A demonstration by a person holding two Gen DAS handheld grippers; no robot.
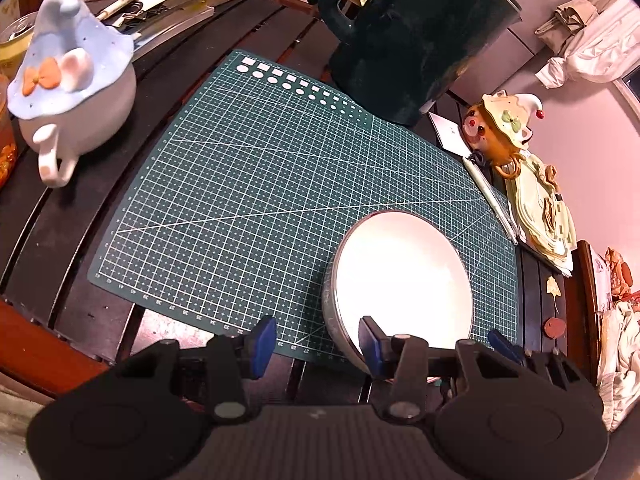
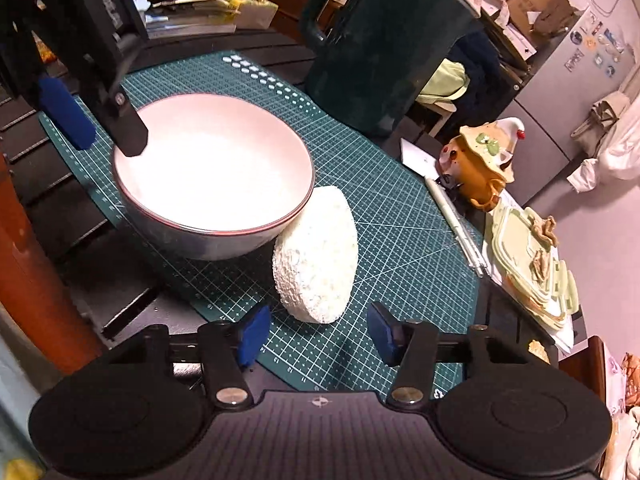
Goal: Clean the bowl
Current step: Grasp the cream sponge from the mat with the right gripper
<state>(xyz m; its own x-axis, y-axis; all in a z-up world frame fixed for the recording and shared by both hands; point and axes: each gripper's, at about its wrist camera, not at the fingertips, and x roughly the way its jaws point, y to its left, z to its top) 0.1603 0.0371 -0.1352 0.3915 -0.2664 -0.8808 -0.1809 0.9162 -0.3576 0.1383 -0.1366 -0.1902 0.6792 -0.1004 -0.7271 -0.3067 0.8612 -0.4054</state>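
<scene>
A grey bowl [image 2: 208, 240] with a white inside [image 1: 400, 276] stands on the green cutting mat [image 1: 240, 180]. My left gripper [image 1: 316, 346] straddles its near rim, with one finger inside the bowl and one outside. A strip of mat shows between the outer pad [image 1: 262, 346] and the wall, so the jaws are open. In the right wrist view the left gripper [image 2: 106, 142] hangs over the bowl's far left rim. A white oval sponge [image 2: 316, 256] stands on edge and leans against the bowl. My right gripper [image 2: 318, 336] is open, its pads apart from the sponge's lower end on both sides.
A tall dark green jug [image 2: 384, 48] stands behind the mat. A white mug with a blue hat lid [image 1: 76, 92] is at the left. To the right lie a brown bear mug [image 2: 480, 160], a pen [image 2: 456, 224] and stacked pale green lids [image 2: 528, 272]. Books crowd the back.
</scene>
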